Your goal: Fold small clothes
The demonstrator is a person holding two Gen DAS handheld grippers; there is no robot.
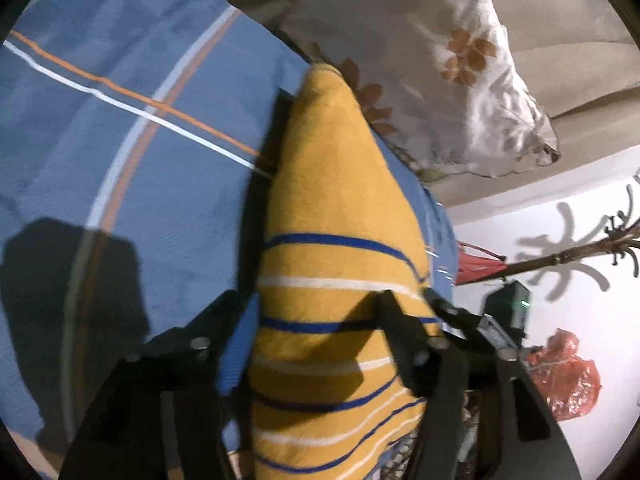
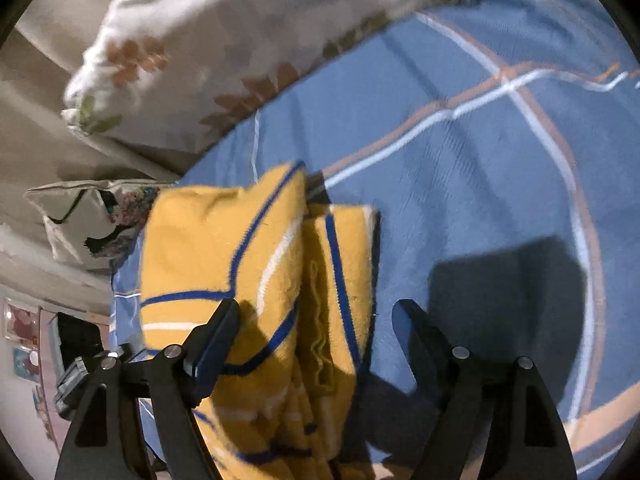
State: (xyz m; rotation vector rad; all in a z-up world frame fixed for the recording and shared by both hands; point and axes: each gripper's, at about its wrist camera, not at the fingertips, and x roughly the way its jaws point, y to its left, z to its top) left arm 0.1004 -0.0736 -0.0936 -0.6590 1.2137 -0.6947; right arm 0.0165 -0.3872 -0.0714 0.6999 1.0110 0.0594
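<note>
yellow striped garment (image 1: 332,208) is seen bunched on the blue checked bedsheet (image 1: 120,152) near a floral pillow (image 1: 480,80), lying between the spread fingers of both the left tool (image 1: 320,308) and right tool (image 2: 316,312), neither clenched on it.

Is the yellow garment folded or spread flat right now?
Folded: the yellow garment lies doubled in layers on the blue sheet, edges stacked.
</note>
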